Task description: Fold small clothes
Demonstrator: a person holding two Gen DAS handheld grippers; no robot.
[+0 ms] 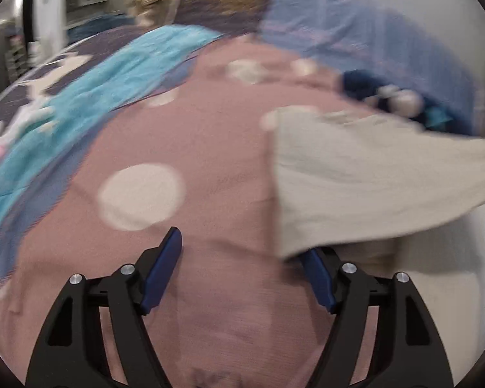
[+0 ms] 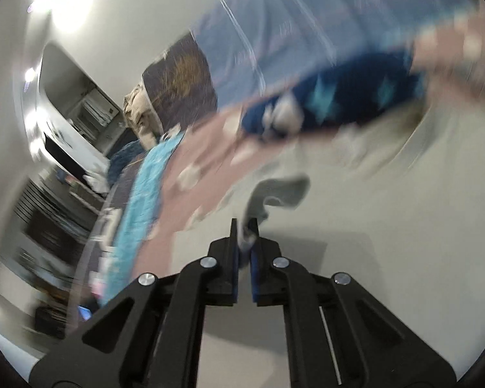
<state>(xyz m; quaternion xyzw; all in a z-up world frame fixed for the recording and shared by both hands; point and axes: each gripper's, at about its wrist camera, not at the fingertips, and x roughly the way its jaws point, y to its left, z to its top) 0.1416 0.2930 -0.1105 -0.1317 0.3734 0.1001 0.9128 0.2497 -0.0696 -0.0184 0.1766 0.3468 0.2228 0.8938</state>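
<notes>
Cloth (image 2: 276,190), pale and small, is hanging pinched by one thin corner between the pads of the right gripper (image 2: 245,242), which is clenching it above the bed. The bite is looking shallow, so in my judgement a quick swing could be pulling that corner free and dropping the piece in a heap. The left gripper (image 1: 242,258) is standing released, jaws wide, over the pink dotted sheet (image 1: 194,129); the same cloth (image 1: 371,174) is draping across its right pad without being squeezed, so it may be snagging there as the other hand is moving. Outward, bare pink sheet is lying ahead of the left gripper, offering flat room for laying the piece down. A navy garment (image 1: 371,87) is sitting near the cloth's far edge and could be getting dragged along. A turquoise blanket (image 1: 119,74) is bordering the sheet on the left. Both views are blurring, so finer edges are hard to tell.
</notes>
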